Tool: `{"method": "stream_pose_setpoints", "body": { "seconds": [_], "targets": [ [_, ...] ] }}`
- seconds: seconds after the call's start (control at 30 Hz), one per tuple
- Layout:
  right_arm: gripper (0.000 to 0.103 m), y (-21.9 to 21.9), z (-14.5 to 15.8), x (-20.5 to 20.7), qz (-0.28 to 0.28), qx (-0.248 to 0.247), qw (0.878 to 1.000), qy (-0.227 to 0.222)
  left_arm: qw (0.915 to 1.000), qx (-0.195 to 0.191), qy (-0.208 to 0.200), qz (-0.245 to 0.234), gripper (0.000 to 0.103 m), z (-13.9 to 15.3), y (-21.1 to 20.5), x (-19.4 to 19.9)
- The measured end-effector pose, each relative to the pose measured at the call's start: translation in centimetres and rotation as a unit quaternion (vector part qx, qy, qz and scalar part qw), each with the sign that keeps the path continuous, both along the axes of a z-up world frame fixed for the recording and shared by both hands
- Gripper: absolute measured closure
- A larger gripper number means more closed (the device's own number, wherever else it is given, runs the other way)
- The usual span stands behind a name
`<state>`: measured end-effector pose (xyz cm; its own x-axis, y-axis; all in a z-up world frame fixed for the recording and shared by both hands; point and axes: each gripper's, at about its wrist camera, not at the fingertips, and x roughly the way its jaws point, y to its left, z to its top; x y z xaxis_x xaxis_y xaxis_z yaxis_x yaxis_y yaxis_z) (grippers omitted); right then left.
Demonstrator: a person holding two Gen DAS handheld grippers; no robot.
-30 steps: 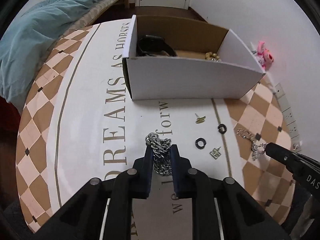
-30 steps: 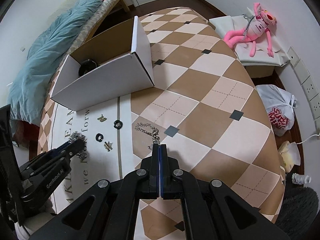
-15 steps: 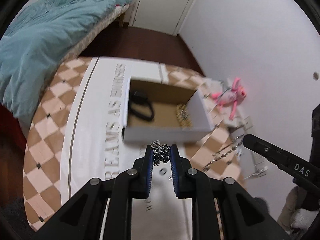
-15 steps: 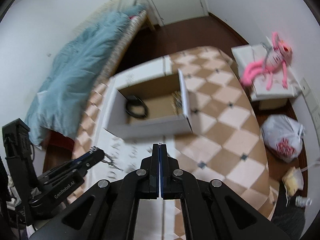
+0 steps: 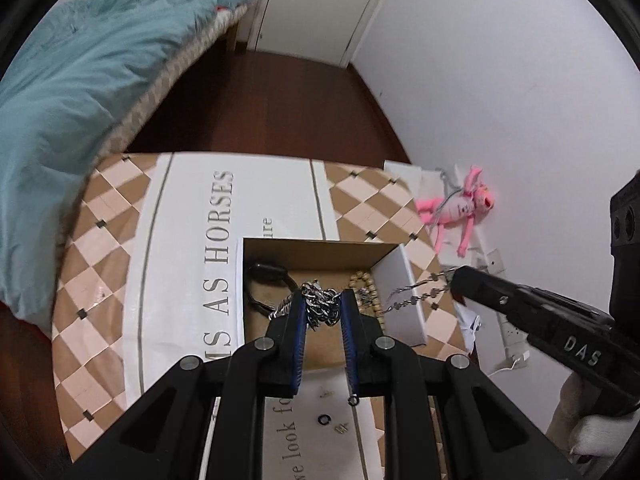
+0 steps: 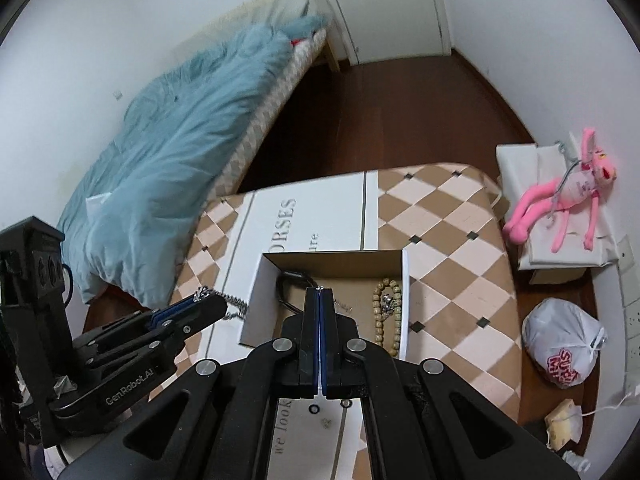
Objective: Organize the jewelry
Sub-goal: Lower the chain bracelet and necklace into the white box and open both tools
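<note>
My left gripper (image 5: 322, 300) is shut on a bunched chunky silver chain (image 5: 320, 308), held in the air above the open white cardboard box (image 5: 404, 304). From the side, the left gripper (image 6: 208, 304) shows that chain (image 6: 232, 305) dangling at the box's left wall. My right gripper (image 6: 320, 290) is shut; in the left wrist view the right gripper (image 5: 460, 280) holds a thin silver chain (image 5: 416, 296) hanging over the box's right wall. Inside the box lie a black bracelet (image 5: 264, 272) and a wooden bead bracelet (image 6: 384, 308).
Small black rings (image 5: 324, 420) and earrings (image 5: 341, 428) lie on the checked tablecloth (image 6: 448, 248) in front of the box. A bed with a teal blanket (image 6: 180, 140) is at the left. A pink plush toy (image 6: 568, 196) and a white bag (image 6: 564, 340) are at the right.
Both grippers have risen off the table with their chains and moved forward, from in front of the box to above it. The small rings and earrings stayed on the cloth.
</note>
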<state>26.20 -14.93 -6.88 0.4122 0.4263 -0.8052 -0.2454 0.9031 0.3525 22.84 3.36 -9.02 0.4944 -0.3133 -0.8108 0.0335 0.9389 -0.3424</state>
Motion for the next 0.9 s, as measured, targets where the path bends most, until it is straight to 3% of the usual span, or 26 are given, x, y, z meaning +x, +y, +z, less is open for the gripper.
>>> {"method": "stream_pose_setpoints", "body": {
  "seconds": [0.2, 0.3, 0.33, 0.37, 0.4, 0.43, 0.47, 0.53, 0.57, 0.6, 0.67, 0.77, 0.83, 0.9],
  "targets": [
    [0.103, 1.7, -4.1, 3.8, 0.025, -0.023, 0.998, 0.06, 0.9982, 0.026, 0.054, 0.011, 0.088, -2.0, -0.2, 2.3],
    [0.102, 2.6, -5.7, 5.5, 0.031, -0.037, 0.995, 0.085, 0.9973, 0.043, 0.057, 0.018, 0.087, -2.2, -0.2, 2.8],
    [0.102, 2.8, -6.0, 5.8, 0.03, -0.043, 0.995, 0.088, 0.9966, 0.056, 0.056, 0.023, 0.079, -2.1, -0.1, 2.9],
    [0.102, 3.0, -6.3, 6.2, 0.03, -0.051, 0.994, 0.09, 0.996, 0.063, 0.057, 0.027, 0.059, -2.1, -0.1, 3.0],
    [0.101, 3.0, -6.5, 6.6, 0.029, -0.056, 0.994, 0.09, 0.9955, 0.07, 0.055, 0.033, 0.049, -2.0, 0.1, 3.1],
    [0.097, 3.1, -6.5, 6.8, 0.027, -0.059, 0.994, 0.09, 0.9955, 0.072, 0.05, 0.037, 0.033, -1.9, 0.4, 3.1],
    [0.092, 3.1, -6.5, 6.9, 0.027, -0.06, 0.994, 0.09, 0.9948, 0.081, 0.044, 0.043, 0.03, -1.7, 0.6, 3.0],
    [0.05, 2.9, -6.5, 7.2, 0.025, -0.058, 0.994, 0.089, 0.9939, 0.09, 0.04, 0.049, 0.03, -1.6, 0.9, 3.0],
    [0.043, 2.8, -6.5, 7.2, 0.023, -0.059, 0.994, 0.088, 0.9931, 0.097, 0.038, 0.053, 0.03, -1.6, 1.1, 2.9],
    [0.041, 2.5, -6.5, 7.2, 0.018, -0.063, 0.994, 0.085, 0.9921, 0.106, 0.038, 0.056, 0.026, -1.6, 1.2, 2.8],
    [0.041, 2.3, -6.4, 7.0, 0.011, -0.078, 0.994, 0.079, 0.9896, 0.126, 0.035, 0.061, 0.004, -1.7, 1.3, 2.6],
    [0.035, 1.9, -6.4, 5.9, -0.002, -0.119, 0.991, 0.06, 0.9847, 0.159, 0.02, 0.069, 0.004, -2.0, 1.2, 1.8],
    [0.013, 1.6, -6.6, 5.1, -0.011, -0.146, 0.988, 0.049, 0.9815, 0.177, 0.013, 0.072, 0.004, -2.4, 1.0, 1.0],
    [0.011, 1.2, -6.9, 4.1, -0.02, -0.172, 0.984, 0.037, 0.9798, 0.185, 0.011, 0.076, 0.004, -2.9, 0.9, 0.5]
  ]
}}
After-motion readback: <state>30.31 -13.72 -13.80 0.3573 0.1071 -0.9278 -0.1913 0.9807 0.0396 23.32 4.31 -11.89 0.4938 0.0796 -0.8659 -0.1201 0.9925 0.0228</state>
